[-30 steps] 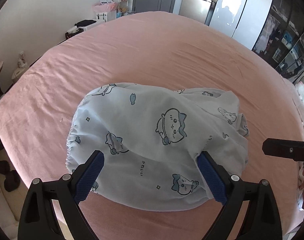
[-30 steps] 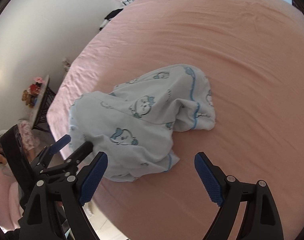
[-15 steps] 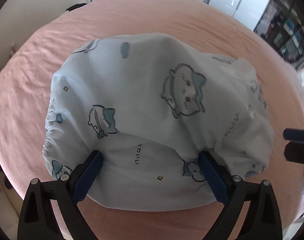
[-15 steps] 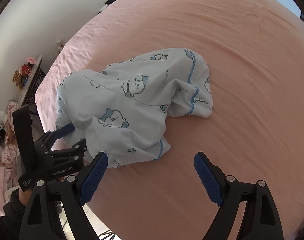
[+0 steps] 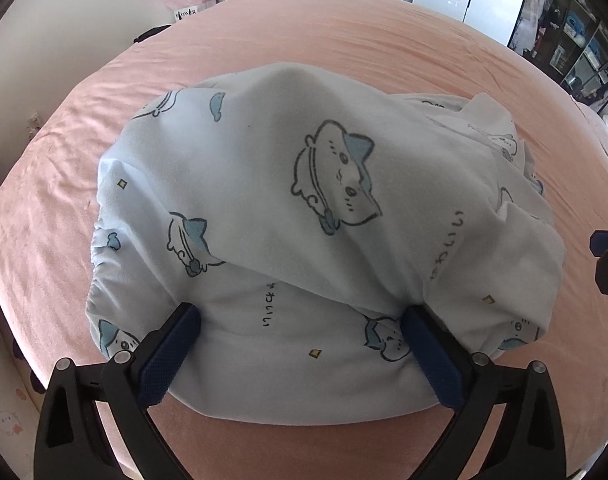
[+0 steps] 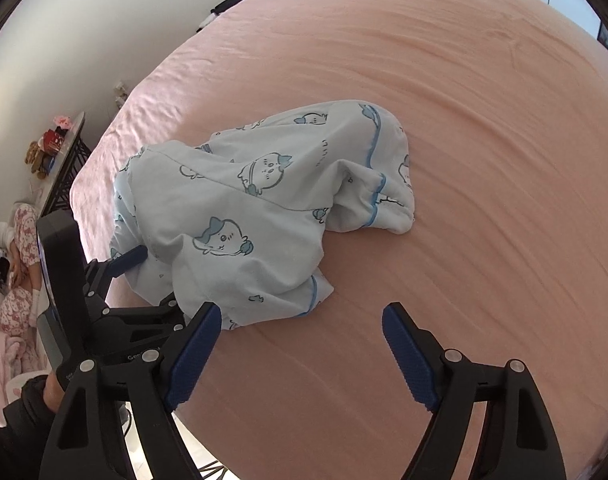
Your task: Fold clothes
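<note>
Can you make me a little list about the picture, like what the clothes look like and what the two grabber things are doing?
clothing: crumpled pale blue garment with cartoon cat prints
trim: blue piping along its edges
where it lies: on a pink bed sheet, near the bed's edge
folded yet: no, bunched in a heap
left hand-held gripper: open, its fingers pushed against the garment's near edge
right hand-held gripper: open, over bare sheet beside the garment, holding nothing
nearby: stuffed toys on a dark side table

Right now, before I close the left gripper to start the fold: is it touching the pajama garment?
Touching. In the left wrist view, the left gripper is open, and the pajama garment bulges over its fingertips.
</note>
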Demonstrator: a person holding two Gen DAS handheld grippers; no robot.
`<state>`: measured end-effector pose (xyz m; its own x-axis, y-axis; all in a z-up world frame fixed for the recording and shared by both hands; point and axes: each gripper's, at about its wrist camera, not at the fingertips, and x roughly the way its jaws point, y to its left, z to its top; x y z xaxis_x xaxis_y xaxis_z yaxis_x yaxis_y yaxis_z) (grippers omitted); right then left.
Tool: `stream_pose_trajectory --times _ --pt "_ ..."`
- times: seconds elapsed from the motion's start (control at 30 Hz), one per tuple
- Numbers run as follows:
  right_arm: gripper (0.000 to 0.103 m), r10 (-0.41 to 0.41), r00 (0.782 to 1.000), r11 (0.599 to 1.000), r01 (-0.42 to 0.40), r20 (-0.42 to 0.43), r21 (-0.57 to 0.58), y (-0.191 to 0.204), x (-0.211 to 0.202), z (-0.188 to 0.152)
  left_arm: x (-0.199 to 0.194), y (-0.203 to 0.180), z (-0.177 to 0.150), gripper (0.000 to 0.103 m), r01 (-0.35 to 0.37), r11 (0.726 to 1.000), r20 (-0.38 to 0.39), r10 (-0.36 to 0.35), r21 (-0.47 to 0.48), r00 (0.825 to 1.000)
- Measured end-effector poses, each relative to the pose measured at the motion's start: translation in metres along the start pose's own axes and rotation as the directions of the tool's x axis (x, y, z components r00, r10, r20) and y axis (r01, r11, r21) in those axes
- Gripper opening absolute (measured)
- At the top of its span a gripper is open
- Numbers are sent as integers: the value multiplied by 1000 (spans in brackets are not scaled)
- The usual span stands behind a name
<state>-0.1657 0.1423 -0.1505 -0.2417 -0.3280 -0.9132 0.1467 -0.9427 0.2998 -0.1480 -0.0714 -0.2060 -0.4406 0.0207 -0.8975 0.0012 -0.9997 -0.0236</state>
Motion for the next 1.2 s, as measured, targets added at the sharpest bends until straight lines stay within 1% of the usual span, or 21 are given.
stream_pose_trajectory --times 0.03,0.07,0.1,0.13,0.17,0.2,0.3,0.37,0.43,0.5,0.57,0.67,0.73,0.8,0.83,0.87,0.93,1.03,1.1,1.17,1.2 --pt "82 4 1000 1000 -4 2 3 0 1 0 -2 1 0 93 12 1000 1 -12 -9 1000" --pt "82 13 1000 1000 -13 -3 10 -1 3 1 -3 1 0 76 23 1000 3 -23 -18 1000" --pt "82 21 1000 1000 -21 -7 20 -2 5 1 -5 2 0 56 35 999 4 -35 -27 999" --pt "82 28 1000 999 -28 -8 40 -3 7 1 -7 3 0 44 46 998 6 -46 -36 999" --pt "82 44 999 997 -43 -10 60 -4 10 2 -8 3 1 25 58 997 8 -58 -45 998" --pt "82 66 998 994 -64 -13 86 -5 13 2 -10 4 1 20 70 996 9 -69 -54 998" --pt "83 141 990 971 -135 -14 197 -14 23 1 -15 6 1 14 104 991 15 -103 -81 995" --pt "83 191 981 947 -180 -16 268 -18 30 0 -19 8 0 14 135 985 19 -134 -103 991" --pt "83 224 974 932 -208 -21 298 -18 35 0 -26 8 -3 14 182 977 32 -180 -111 983" --pt "83 237 971 929 -217 -31 299 -15 40 -1 -34 3 -6 14 215 972 49 -211 -98 976" --pt "83 247 968 923 -223 -38 312 -11 45 -5 -41 -4 -9 14 225 972 59 -222 -63 973" --pt "82 248 968 909 -221 -31 354 -8 51 -9 -50 -12 -17 14 264 964 54 -262 -28 963" --pt "82 271 962 887 -242 -19 393 -8 54 -11 -49 -20 -19 14 284 959 37 -283 -25 959" --pt "82 312 950 849 -279 1 448 -10 57 -12 -46 -29 -20 14 302 953 20 -302 -23 953" --pt "82 321 947 835 -286 6 469 -11 58 -12 -46 -37 -20 14 308 951 16 -308 -22 951" --pt "82 316 949 832 -281 7 479 -10 59 -11 -45 -41 -20 14 311 950 14 -311 -20 950" --pt "82 316 949 832 -282 9 477 -7 60 -7 -49 -43 -22 14 318 948 12 -317 -12 948" --pt "82 299 954 856 -274 12 438 3 59 -4 -60 -46 -26 14 334 942 11 -335 16 942" --pt "79 292 956 872 -269 7 410 11 60 -2 -62 -50 -29 14 329 943 13 -330 47 944" --pt "71 275 961 889 -248 -16 386 18 63 -2 -61 -55 -30 14 323 944 9 -325 64 946" --pt "69 265 964 895 -238 -20 377 21 64 -3 -59 -56 -31 14 326 943 3 -327 60 945"
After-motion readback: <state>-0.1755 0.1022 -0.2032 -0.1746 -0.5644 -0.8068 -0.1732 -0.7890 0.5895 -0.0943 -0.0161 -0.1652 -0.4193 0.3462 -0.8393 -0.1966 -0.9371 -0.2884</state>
